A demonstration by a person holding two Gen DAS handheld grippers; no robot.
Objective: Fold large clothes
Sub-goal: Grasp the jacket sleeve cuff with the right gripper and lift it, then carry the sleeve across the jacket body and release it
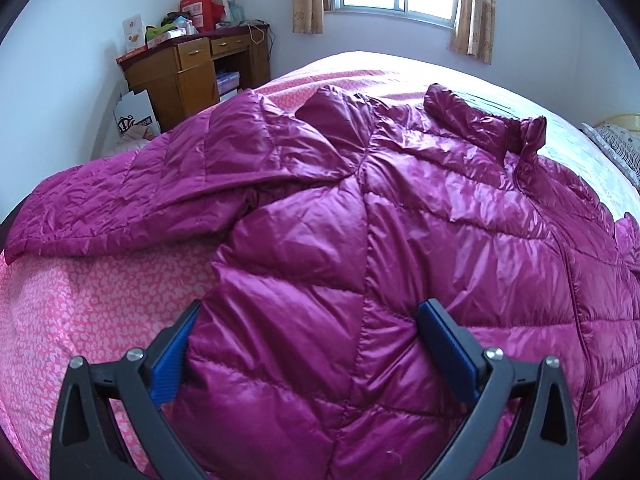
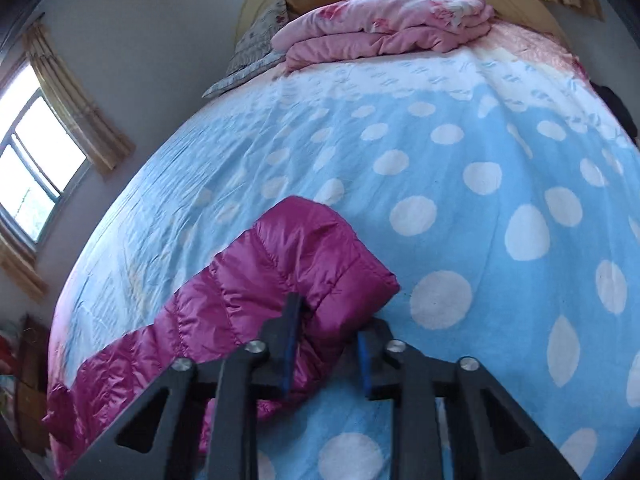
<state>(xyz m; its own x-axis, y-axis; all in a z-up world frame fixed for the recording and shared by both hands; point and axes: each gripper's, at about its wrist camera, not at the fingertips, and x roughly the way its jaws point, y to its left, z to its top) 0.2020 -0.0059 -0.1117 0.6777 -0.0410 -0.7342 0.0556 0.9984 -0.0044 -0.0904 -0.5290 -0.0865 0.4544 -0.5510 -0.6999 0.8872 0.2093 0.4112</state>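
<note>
**Kid:** Where was the jacket [image 1: 360, 216]?

**Me:** It lay spread out on the bed [image 1: 80, 320], puffy and shiny, with one sleeve [image 2: 280, 280] stretched over the blue spotty blanket [image 2: 480, 200].

**Kid:** What did your grippers do?

**Me:** My right gripper [image 2: 328, 344] was pinched shut on the sleeve near its cuff. My left gripper [image 1: 312, 340] was wide open, with the jacket's bottom part between its fingers, but not squeezed.

**Kid:** Was it hard to hold?

**Me:** I thought it would be light and squishy, but slippery too. The smooth cloth could slide out of a weak pinch. So I guessed the best spots were the stitched lines and edges, like the cuff and the hem.
</note>
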